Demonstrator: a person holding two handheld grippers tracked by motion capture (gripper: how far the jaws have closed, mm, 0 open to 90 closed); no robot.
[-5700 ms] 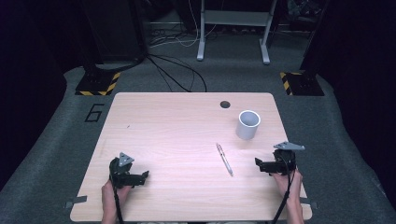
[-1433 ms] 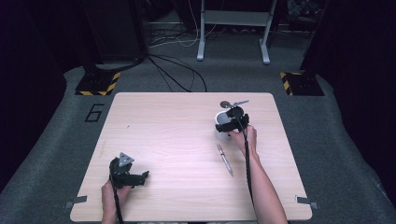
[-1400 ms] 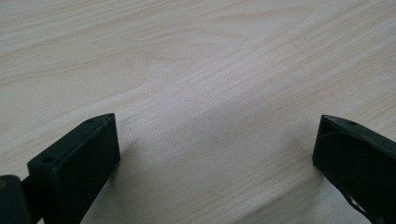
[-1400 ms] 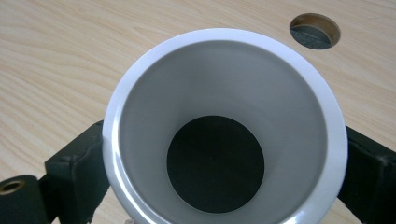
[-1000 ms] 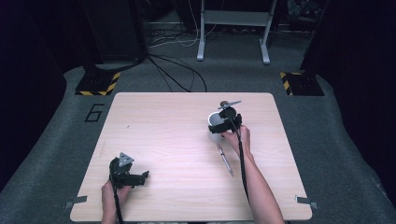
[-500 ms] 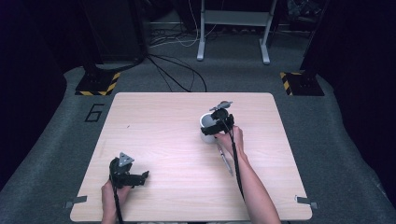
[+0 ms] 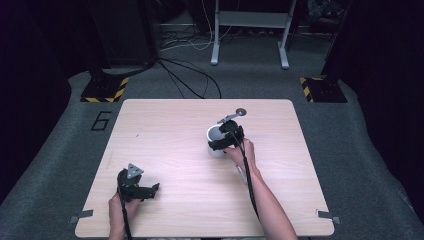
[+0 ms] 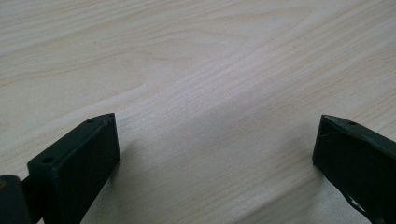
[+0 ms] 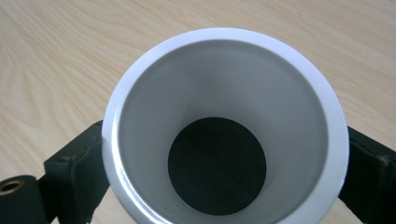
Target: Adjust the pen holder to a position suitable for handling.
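The left gripper [image 7: 150, 190] rests low on the table [image 7: 165, 135] near its front left edge, its 2 jaws spread wide over bare wood with nothing between them. Well to its right, past the table's middle, the right gripper [image 7: 218, 145] clasps a white cup [image 7: 214, 137], 1 jaw pressed to each side of the wall; the right gripper view looks down into the cup [image 9: 224, 126] at a dark round bottom. A small dark disc [image 7: 241, 111] lies just beyond, near the far edge. Cables [image 7: 185, 82] trail across the floor beyond the table.
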